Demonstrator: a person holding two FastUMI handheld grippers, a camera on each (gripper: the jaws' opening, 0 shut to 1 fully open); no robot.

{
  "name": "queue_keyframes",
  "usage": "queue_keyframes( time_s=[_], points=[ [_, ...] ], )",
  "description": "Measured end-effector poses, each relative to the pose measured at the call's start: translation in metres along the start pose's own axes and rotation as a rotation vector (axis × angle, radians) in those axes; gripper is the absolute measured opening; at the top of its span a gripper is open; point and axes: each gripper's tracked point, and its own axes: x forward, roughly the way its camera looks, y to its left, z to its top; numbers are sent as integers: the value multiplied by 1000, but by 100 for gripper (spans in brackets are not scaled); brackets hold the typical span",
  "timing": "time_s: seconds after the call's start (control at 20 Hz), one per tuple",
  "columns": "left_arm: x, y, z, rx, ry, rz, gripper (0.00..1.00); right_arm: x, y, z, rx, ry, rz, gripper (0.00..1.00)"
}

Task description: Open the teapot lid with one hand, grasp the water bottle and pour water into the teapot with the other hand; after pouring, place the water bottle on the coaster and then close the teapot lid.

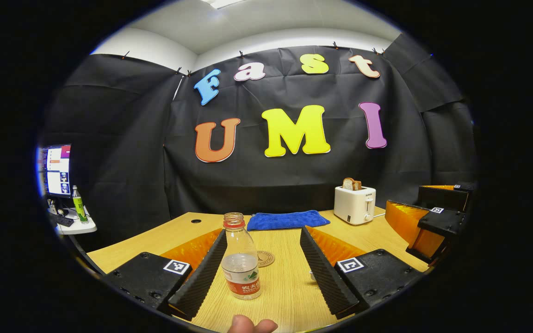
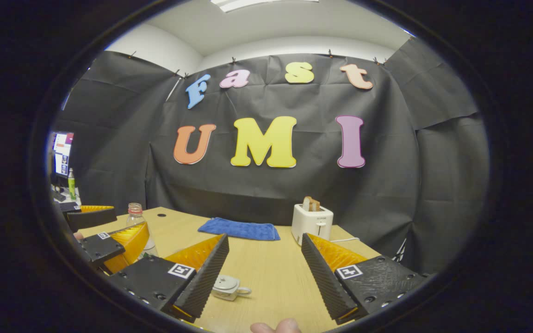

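A clear plastic water bottle (image 1: 241, 263) with a red label and no cap stands on the wooden table (image 1: 285, 286), about a third full. It is between the fingers of my open left gripper (image 1: 263, 238), close to the left finger and far from the right one. A round coaster (image 1: 265, 258) lies just behind the bottle. My right gripper (image 2: 264, 240) is open over the table. A small white teapot (image 2: 227, 286) with its lid on sits beside the right gripper's left finger, partly hidden by it. In the right gripper view the bottle (image 2: 134, 213) rises behind the left gripper (image 2: 109, 229).
A blue cloth (image 1: 287, 220) lies at the back of the table. A white toaster (image 1: 354, 204) holding a slice of bread stands to its right. The right gripper (image 1: 426, 212) hovers at the table's right edge. A monitor (image 1: 56, 170) and a green bottle (image 1: 79, 204) sit on a side table at far left.
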Motion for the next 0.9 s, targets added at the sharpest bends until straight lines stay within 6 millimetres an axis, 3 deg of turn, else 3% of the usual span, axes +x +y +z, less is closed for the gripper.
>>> queue_keyframes(
  time_s=[0.35,0.6,0.9],
  points=[
    [0,5,-1,-4,3,10,99,2,7,-14,-11,9,16,97],
    [-1,18,2,-12,5,37,99,17,26,-50,8,68,71,95],
    [-11,45,-18,-22,50,76,99,46,42,-99,2,167,88,95]
  ],
)
